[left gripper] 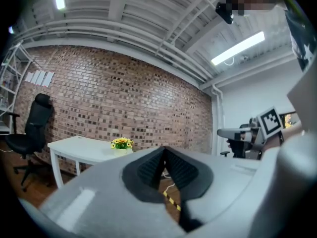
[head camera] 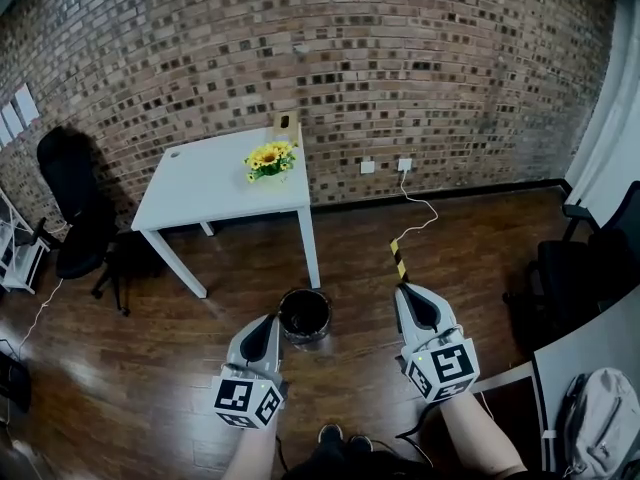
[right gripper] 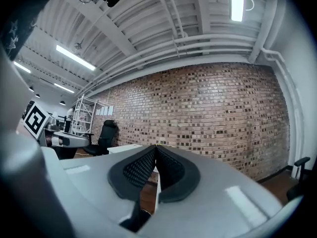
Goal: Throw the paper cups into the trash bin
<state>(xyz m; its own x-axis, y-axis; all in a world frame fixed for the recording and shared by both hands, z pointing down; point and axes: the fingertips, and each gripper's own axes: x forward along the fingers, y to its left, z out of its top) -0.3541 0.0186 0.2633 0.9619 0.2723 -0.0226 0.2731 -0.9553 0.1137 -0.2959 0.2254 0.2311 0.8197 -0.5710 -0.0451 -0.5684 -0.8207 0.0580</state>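
Observation:
A black round trash bin (head camera: 303, 316) stands on the wooden floor just in front of the white table (head camera: 210, 183). My left gripper (head camera: 267, 321) hovers right beside the bin's left rim, and my right gripper (head camera: 409, 291) hangs to the bin's right. Both are held level and point toward the brick wall. The left gripper (left gripper: 164, 150) is shut with its pads touching and nothing between them. The right gripper (right gripper: 155, 148) is shut and empty too. No paper cup shows in any view.
A pot of yellow flowers (head camera: 270, 160) and a small wooden box (head camera: 285, 123) sit on the table. A black office chair (head camera: 70, 203) stands at left, another chair (head camera: 580, 268) at right. A white cable and striped tape (head camera: 398, 258) lie on the floor. A backpack (head camera: 600, 418) rests on a grey desk.

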